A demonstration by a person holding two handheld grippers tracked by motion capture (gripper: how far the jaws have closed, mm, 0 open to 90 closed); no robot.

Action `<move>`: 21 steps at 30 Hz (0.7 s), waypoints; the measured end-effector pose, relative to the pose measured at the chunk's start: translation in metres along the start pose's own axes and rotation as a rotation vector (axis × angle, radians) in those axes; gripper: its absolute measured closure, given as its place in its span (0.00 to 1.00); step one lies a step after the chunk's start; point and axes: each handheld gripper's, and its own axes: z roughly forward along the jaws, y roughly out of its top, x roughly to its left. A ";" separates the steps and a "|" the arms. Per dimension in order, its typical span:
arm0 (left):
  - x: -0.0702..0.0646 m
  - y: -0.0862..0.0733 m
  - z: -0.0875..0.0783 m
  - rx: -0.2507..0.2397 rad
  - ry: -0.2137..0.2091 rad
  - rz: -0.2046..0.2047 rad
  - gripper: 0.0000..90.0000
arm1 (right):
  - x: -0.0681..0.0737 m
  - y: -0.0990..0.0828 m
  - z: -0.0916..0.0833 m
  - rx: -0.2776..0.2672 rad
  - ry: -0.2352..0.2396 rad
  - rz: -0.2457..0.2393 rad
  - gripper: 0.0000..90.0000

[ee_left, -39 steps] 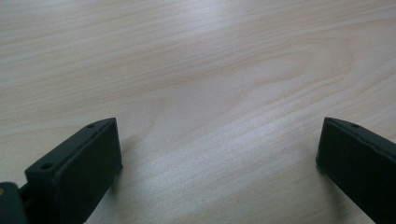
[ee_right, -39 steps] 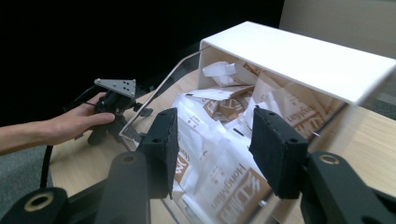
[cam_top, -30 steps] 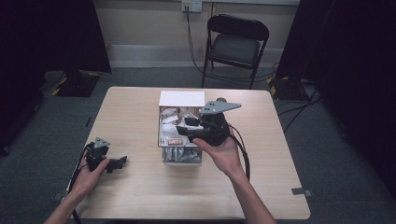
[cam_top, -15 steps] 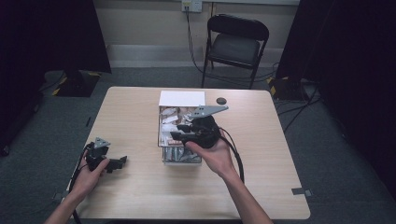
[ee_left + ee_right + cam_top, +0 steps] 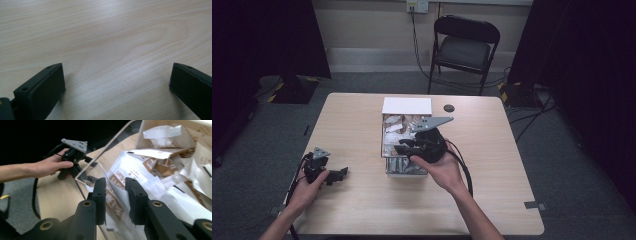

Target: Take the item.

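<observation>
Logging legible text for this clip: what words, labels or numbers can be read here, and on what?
No text can be read for certain.
Paper packets in the clear box: brown block lettering, cropped, creased and upside down; not readable.
Packet between the right gripper fingers: partial brown letters, not readable.
High view: print too small.

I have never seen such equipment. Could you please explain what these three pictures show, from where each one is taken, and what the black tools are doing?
A person sits at a wooden table and holds a hand tool with two black jaws in each hand. The high view looks down from above. The other two pictures come from cameras riding on the tools. The left gripper rests near the table's edge, jaws wide apart over bare wood, holding nothing. The right gripper reaches into a clear box full of paper packets; its jaws have closed most of the way around one white and brown packet. A small dark round object lies behind the box.
</observation>
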 end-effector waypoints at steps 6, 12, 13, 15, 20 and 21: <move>0.000 0.000 0.000 -0.001 0.000 0.000 0.00 | 0.000 0.000 0.004 0.012 0.001 -0.007 0.83; 0.000 0.000 0.000 -0.001 0.000 -0.001 0.00 | -0.001 0.001 0.004 0.026 0.018 0.010 0.89; 0.000 0.000 0.000 -0.001 0.000 -0.001 0.00 | 0.000 0.001 0.004 0.030 0.019 0.008 0.89; 0.000 0.000 0.000 -0.001 0.000 -0.001 0.00 | -0.001 0.001 0.004 0.031 0.021 0.008 0.89; 0.000 0.000 0.000 -0.001 0.000 -0.001 0.00 | -0.002 0.001 0.004 0.039 0.024 0.002 0.95; 0.000 0.000 0.000 -0.001 0.000 -0.001 0.00 | -0.003 0.000 0.004 0.038 0.019 0.003 0.96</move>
